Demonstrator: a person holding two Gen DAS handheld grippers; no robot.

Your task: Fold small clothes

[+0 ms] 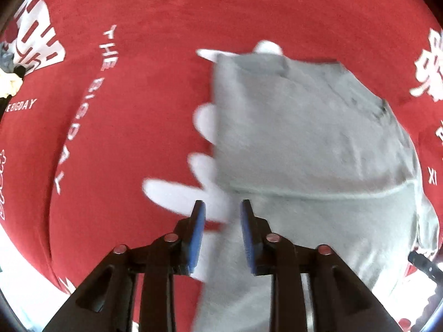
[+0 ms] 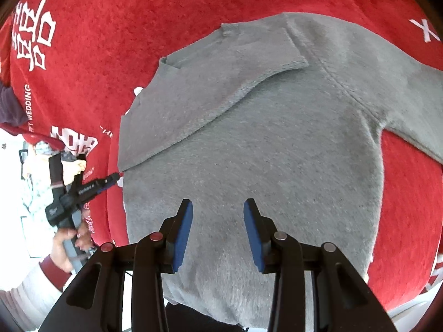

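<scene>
A big red cloth [image 2: 116, 55] with white lettering covers the whole surface, and spread flat across it lies the grey sweater [image 2: 263, 144], the one garment being folded. One sleeve [image 2: 216, 83] is already turned in and lies diagonally over the chest; the other sleeve [image 2: 401, 91] runs out to the side, unfolded. So I'd call this early going: a sleeve, then the body folds, are left. The knit looks soft, thick and fairly smooth, with few creases. The right gripper [image 2: 218, 207] hovers over the lower body, jaws part open, nothing between them. The left gripper [image 1: 223, 207] hangs at the sweater's edge, pads parted to about half, empty too.
</scene>
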